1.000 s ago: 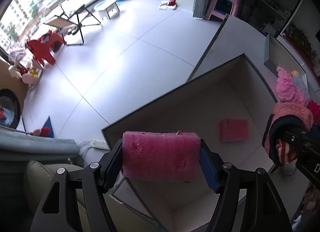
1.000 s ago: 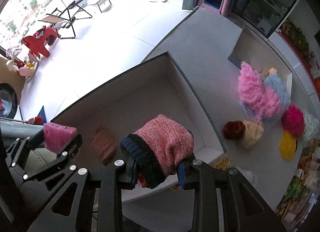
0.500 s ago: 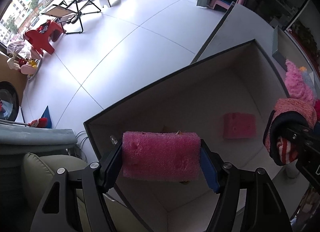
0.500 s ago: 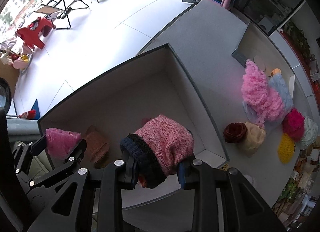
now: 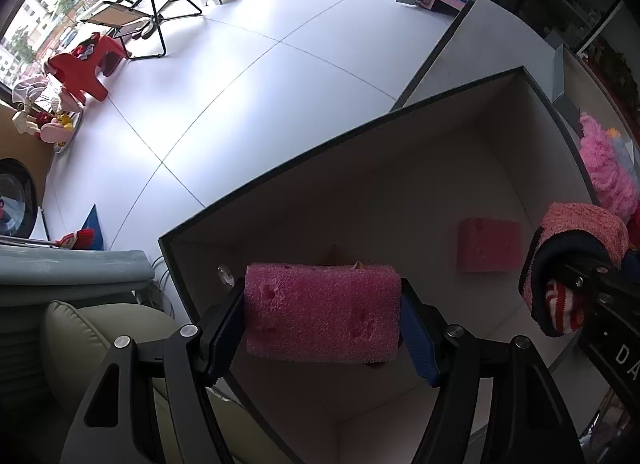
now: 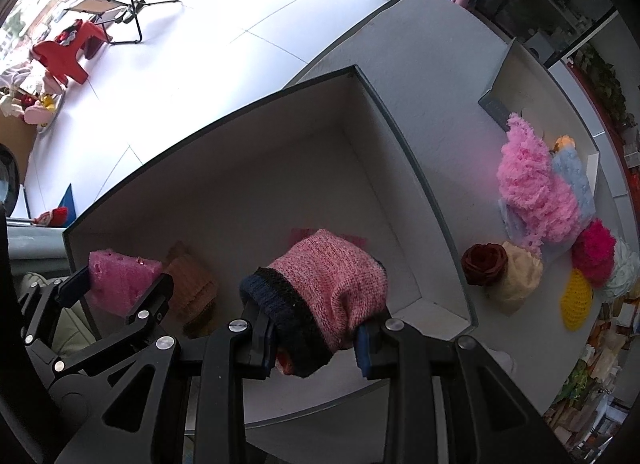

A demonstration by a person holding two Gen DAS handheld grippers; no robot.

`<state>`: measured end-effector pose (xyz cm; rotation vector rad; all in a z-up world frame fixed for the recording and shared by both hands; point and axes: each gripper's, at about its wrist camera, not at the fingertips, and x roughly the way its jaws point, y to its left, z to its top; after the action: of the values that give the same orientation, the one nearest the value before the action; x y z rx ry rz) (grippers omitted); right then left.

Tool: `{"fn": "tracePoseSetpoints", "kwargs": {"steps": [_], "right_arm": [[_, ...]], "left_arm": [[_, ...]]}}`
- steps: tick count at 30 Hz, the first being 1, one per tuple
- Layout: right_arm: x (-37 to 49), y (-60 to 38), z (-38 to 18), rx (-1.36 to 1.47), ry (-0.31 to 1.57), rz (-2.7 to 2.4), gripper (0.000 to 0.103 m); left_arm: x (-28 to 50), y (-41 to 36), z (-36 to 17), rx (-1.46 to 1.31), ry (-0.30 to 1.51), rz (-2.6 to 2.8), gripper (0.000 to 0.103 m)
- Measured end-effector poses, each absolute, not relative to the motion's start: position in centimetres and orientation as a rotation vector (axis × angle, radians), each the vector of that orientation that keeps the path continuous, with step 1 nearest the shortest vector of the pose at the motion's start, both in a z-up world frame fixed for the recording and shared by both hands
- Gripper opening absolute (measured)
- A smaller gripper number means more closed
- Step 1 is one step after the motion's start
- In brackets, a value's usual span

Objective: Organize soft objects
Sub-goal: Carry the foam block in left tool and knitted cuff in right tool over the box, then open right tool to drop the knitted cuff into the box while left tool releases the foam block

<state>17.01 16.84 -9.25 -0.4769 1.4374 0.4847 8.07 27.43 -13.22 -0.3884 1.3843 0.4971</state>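
My left gripper is shut on a pink sponge and holds it above the near left corner of an open white box. My right gripper is shut on a pink knitted sock with a dark cuff, above the box's near side. The sock also shows at the right of the left wrist view. Inside the box lie another pink sponge and a tan knitted item. The left gripper with its sponge shows in the right wrist view.
On the white table right of the box lie soft things: a fluffy pink item, a light blue cloth, a dark red rose, a cream item, a yellow knit. A beige cushion lies below left.
Both grippers, still holding their objects, have moved in over the box; the box fills more of both views. The grips have not changed.
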Motion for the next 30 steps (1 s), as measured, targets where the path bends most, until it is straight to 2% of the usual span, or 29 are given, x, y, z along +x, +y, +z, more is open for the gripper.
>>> {"fn": "tracePoseSetpoints", "kwargs": {"steps": [14,17,18,19,21,23,25,30], "right_arm": [[17.0,16.3,-9.7,-0.475,1.444,0.468,0.033],[17.0,16.2,-9.6,-0.458,1.451,0.468,0.043],[17.0,16.1,-9.6,-0.449,1.457,0.470,0.055],[17.0,16.0,-9.6,-0.440,1.458,0.471,0.072],[17.0,15.7,-9.3,-0.419,1.451,0.475,0.082],[17.1,15.6,-9.0,-0.406,1.444,0.483,0.082],[17.2,15.4,-8.6,-0.412,1.433,0.477,0.088],[17.5,14.6,-7.5,-0.390,1.406,0.458,0.088]], "left_arm": [[7.9,27.4,-13.3,-0.394,1.369,0.483,0.072],[7.6,27.6,-13.4,-0.400,1.370,0.473,0.097],[7.6,27.5,-13.3,-0.402,1.365,0.472,0.102],[7.5,27.4,-13.2,-0.399,1.363,0.473,0.102],[7.5,27.3,-13.1,-0.381,1.360,0.478,0.102],[7.5,27.3,-12.9,-0.363,1.358,0.475,0.102],[7.5,27.2,-12.6,-0.359,1.355,0.466,0.102],[7.4,27.1,-11.9,-0.368,1.346,0.446,0.102]]}}
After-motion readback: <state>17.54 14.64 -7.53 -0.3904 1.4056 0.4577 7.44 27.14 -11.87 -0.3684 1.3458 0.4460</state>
